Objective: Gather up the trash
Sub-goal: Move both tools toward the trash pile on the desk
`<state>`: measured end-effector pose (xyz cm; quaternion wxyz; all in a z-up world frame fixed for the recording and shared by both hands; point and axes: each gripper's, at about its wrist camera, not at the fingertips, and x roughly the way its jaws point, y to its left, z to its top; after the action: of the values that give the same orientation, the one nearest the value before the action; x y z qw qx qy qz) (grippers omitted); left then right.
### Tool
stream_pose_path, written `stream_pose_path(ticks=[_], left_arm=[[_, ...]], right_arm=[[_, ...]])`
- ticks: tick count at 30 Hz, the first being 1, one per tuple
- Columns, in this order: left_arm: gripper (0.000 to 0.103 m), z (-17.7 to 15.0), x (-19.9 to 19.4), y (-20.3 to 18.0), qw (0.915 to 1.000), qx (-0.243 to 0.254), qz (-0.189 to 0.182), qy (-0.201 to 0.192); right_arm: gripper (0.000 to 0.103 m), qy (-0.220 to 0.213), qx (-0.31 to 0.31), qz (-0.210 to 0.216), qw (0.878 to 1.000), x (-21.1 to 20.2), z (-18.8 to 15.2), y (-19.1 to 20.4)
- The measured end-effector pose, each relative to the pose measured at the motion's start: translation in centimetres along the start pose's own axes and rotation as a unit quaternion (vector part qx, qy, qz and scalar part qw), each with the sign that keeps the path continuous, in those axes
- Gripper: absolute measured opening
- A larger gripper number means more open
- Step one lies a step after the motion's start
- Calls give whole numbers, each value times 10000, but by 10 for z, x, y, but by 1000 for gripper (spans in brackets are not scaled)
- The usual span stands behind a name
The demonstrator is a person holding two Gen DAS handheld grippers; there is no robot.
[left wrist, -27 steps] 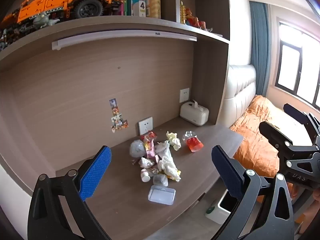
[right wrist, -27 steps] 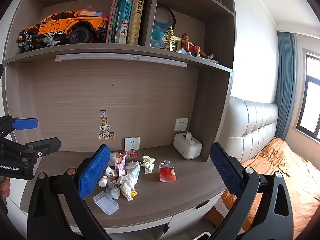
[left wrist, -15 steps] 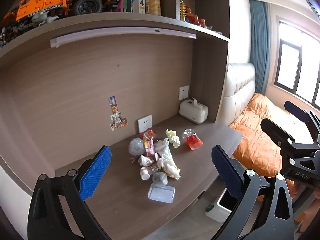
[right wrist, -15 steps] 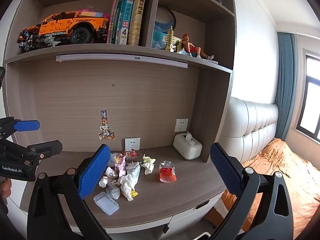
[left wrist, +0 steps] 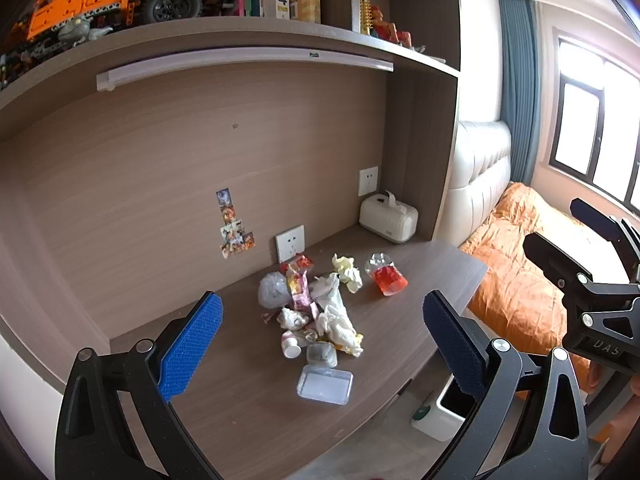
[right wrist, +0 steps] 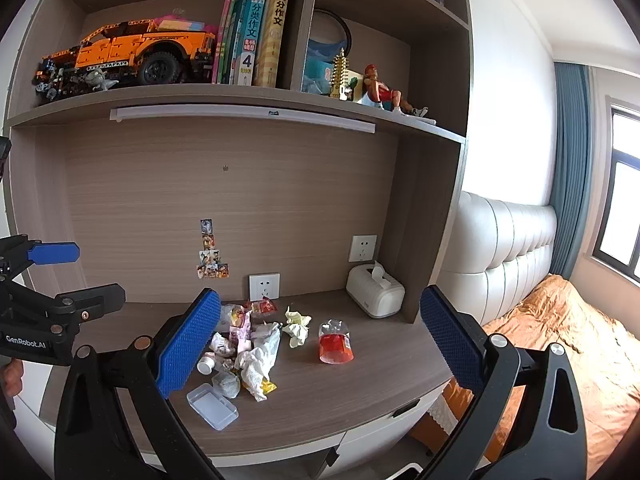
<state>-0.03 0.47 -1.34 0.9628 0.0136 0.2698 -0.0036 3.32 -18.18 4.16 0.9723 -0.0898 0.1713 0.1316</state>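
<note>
On the wooden desk (right wrist: 360, 408), roughly at its middle, lies the trash: a loose heap of crumpled white tissue (left wrist: 334, 318), snack wrappers (left wrist: 298, 280) and a grey wad (left wrist: 272, 290), with a small white bottle (left wrist: 291, 346) on its side at the near end. A yellowish paper ball (left wrist: 347, 270) sits just beside the heap toward the wall. A clear plastic bag with red liquid inside (right wrist: 335, 342) stands apart to the right. Nearest the desk edge is a clear flat plastic box (left wrist: 325, 384), lid on, with nothing visible in it; a small squat cup (left wrist: 321, 354) sits between it and the heap, contents unclear.

Below the desk's right end a white bin (left wrist: 444, 412) stands on the floor, its dark opening partly hidden by the left gripper's finger. A white tissue box (right wrist: 374, 290) sits at the back right corner, a tissue poking out of its top. Two wall sockets and a strip of stickers (right wrist: 210, 252) are on the back panel. An orange toy truck (right wrist: 136, 56) and books (right wrist: 252, 36) fill the shelf above; an orange-covered bed (right wrist: 568, 340) lies to the right.

Both tongs hang above and short of the desk, well apart from the trash. The left gripper (left wrist: 320, 344) has its jaws spread wide with nothing between them; the right gripper (right wrist: 320, 344) is likewise spread wide and empty.
</note>
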Motion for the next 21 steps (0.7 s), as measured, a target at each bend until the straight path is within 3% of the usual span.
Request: stream_pose_path(ticks=[15,21], left_arm=[[98,-2,11,3,10000,-15,-42,73],[98,-12,24,8,9996,21,-223,196]], right_arm=[[100,38,-20,-42,10000,13,0,2],[100,122,-129,-75,9998,31,-2,6]])
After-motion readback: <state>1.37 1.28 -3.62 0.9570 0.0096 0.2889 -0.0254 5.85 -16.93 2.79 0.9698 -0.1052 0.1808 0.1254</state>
